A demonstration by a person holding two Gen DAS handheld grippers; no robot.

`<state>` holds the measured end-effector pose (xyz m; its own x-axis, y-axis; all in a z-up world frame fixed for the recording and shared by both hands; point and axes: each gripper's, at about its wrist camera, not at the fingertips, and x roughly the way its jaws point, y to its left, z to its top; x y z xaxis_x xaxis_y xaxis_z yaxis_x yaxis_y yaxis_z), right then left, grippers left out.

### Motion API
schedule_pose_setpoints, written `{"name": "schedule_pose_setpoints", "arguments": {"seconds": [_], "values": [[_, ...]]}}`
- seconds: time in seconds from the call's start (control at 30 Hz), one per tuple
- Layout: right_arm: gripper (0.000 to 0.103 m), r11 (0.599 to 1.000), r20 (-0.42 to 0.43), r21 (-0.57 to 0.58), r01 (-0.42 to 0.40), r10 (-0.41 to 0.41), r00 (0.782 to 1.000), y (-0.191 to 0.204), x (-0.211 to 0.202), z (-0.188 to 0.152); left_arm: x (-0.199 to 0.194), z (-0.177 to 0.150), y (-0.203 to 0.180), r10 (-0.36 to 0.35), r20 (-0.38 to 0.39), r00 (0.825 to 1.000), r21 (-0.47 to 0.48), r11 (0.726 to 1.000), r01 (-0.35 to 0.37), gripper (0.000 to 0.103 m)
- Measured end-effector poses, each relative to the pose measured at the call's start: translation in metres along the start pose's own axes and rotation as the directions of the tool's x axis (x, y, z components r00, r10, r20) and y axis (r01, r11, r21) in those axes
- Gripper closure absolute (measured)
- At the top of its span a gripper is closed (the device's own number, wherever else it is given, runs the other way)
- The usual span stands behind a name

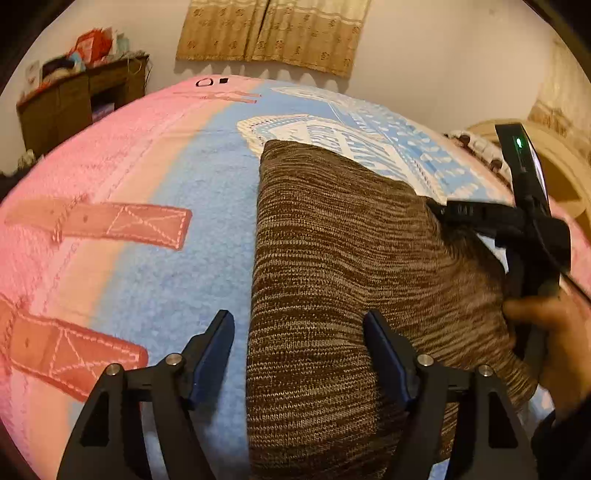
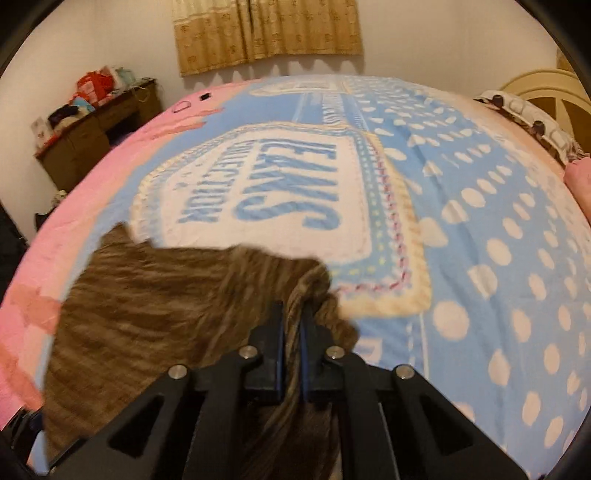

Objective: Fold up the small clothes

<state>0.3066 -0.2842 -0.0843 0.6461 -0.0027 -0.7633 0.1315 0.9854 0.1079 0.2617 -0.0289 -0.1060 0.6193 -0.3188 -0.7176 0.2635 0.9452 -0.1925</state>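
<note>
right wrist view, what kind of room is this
Most likely a bedroom at home. The brown knit garment lies on a bed covered by a pink and blue blanket, with a headboard at the right, curtains on the far wall and a cluttered wooden desk.

The only readable lettering is printed on the blanket [image 2: 461,229] that covers the bed: a white, stitch-bordered label patch [image 2: 258,206] toward the blanket's middle carries large blue capitals "JEANS", with a smaller line "COLLECTION" beside it (both seen sideways from the right wrist view). Smaller print near the blanket's far edge is too blurred to read.
</note>
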Motion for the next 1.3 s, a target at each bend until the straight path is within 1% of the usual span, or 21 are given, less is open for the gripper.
{"name": "schedule_pose_setpoints", "arguments": {"seconds": [0.03, 0.1, 0.2, 0.23, 0.3, 0.33, 0.4, 0.43, 0.5, 0.53, 0.6, 0.63, 0.73, 0.77, 0.8, 0.87, 0.93, 1.03, 1.13, 1.2, 1.3], "values": [[0.093, 0.999, -0.004, 0.039, -0.029, 0.03, 1.0, -0.008, 0.003, 0.002, 0.001, 0.001, -0.003, 0.013, 0.0, 1.0, 0.013, 1.0, -0.013, 0.025], [0.092, 0.997, -0.017, 0.051, -0.055, 0.056, 0.998, -0.011, 0.002, 0.005, 0.001, 0.001, -0.001, 0.019, -0.006, 1.0, 0.011, 1.0, -0.019, 0.023], [0.09, 0.994, 0.012, 0.062, -0.09, 0.089, 0.996, -0.018, -0.024, -0.001, -0.003, -0.001, 0.004, 0.001, -0.023, 1.0, 0.01, 1.0, -0.001, 0.023], [0.084, 0.992, 0.065, 0.072, -0.1, 0.096, 0.993, -0.021, -0.045, -0.009, -0.006, -0.002, 0.006, 0.0, -0.032, 0.999, 0.02, 1.0, 0.001, 0.023], [0.082, 0.988, 0.142, 0.071, -0.14, 0.129, 0.981, -0.024, -0.081, -0.028, -0.01, -0.003, 0.009, 0.003, -0.03, 1.0, 0.017, 1.0, -0.003, 0.023], [0.075, 0.982, 0.152, 0.068, -0.174, 0.162, 0.975, -0.024, -0.1, -0.044, -0.011, -0.003, 0.011, 0.006, -0.027, 1.0, 0.004, 1.0, -0.006, 0.023], [0.065, 0.978, 0.162, 0.06, -0.2, 0.188, 0.969, -0.021, -0.116, -0.061, -0.009, -0.003, 0.011, 0.005, -0.034, 0.999, -0.015, 1.0, -0.006, 0.023], [0.065, 0.977, 0.156, 0.05, -0.209, 0.199, 0.967, -0.018, -0.12, -0.071, -0.006, -0.002, 0.009, 0.013, -0.04, 0.999, -0.014, 1.0, -0.013, 0.023], [0.066, 0.976, 0.111, 0.025, -0.218, 0.214, 0.97, -0.006, -0.113, -0.084, -0.004, -0.003, 0.005, 0.037, -0.036, 0.999, 0.009, 0.999, -0.037, 0.021], [0.069, 0.979, 0.078, 0.019, -0.201, 0.199, 0.977, -0.003, -0.104, -0.09, -0.003, -0.003, 0.003, 0.05, -0.034, 0.998, 0.025, 0.998, -0.049, 0.021], [0.066, 0.981, 0.019, 0.054, -0.185, 0.184, 0.983, -0.003, -0.085, -0.101, -0.003, -0.005, 0.0, 0.065, -0.039, 0.997, 0.05, 0.997, -0.063, 0.02], [0.064, 0.975, 0.034, 0.097, -0.201, 0.199, 0.979, -0.007, -0.084, -0.104, -0.003, -0.006, -0.001, 0.065, -0.038, 0.997, 0.057, 0.996, -0.063, 0.019], [0.061, 0.969, 0.033, 0.14, -0.205, 0.202, 0.979, -0.013, -0.083, -0.11, -0.004, -0.012, 0.002, 0.065, -0.013, 0.998, 0.062, 0.996, -0.064, 0.015], [0.061, 0.966, 0.046, 0.151, -0.21, 0.206, 0.978, -0.014, -0.084, -0.115, -0.003, -0.012, 0.001, 0.061, -0.017, 0.998, 0.067, 0.996, -0.059, 0.011], [0.061, 0.967, 0.061, 0.148, -0.207, 0.199, 0.978, -0.014, -0.085, -0.119, -0.002, -0.012, 0.0, 0.054, -0.024, 0.998, 0.074, 0.996, -0.053, 0.006], [0.061, 0.981, 0.082, 0.106, -0.164, 0.156, 0.984, -0.005, -0.088, -0.124, 0.0, -0.013, -0.003, 0.046, -0.034, 0.998, 0.091, 0.995, -0.043, 0.002], [0.058, 0.989, 0.087, 0.074, -0.125, 0.119, 0.989, 0.002, -0.09, -0.125, -0.001, -0.014, -0.003, 0.047, -0.031, 0.998, 0.094, 0.995, -0.044, 0.001], [0.057, 0.987, 0.102, 0.085, -0.139, 0.13, 0.986, -0.004, -0.089, -0.124, -0.006, -0.016, 0.001, 0.013, -0.031, 0.999, 0.076, 0.997, -0.01, 0.001], [0.057, 0.974, 0.121, 0.127, -0.187, 0.172, 0.978, -0.013, -0.087, -0.124, -0.018, -0.021, 0.013, -0.11, -0.021, 0.994, 0.034, 0.993, 0.111, 0.001], [0.055, 0.969, 0.13, 0.144, -0.203, 0.184, 0.974, -0.016, -0.089, -0.128, -0.028, -0.026, 0.029, -0.21, -0.009, 0.978, -0.023, 0.977, 0.21, 0.001], [0.052, 0.966, 0.139, 0.149, -0.211, 0.191, 0.972, -0.016, -0.09, -0.129, -0.038, -0.026, 0.046, -0.309, -0.011, 0.951, -0.115, 0.945, 0.306, 0.001]]}}
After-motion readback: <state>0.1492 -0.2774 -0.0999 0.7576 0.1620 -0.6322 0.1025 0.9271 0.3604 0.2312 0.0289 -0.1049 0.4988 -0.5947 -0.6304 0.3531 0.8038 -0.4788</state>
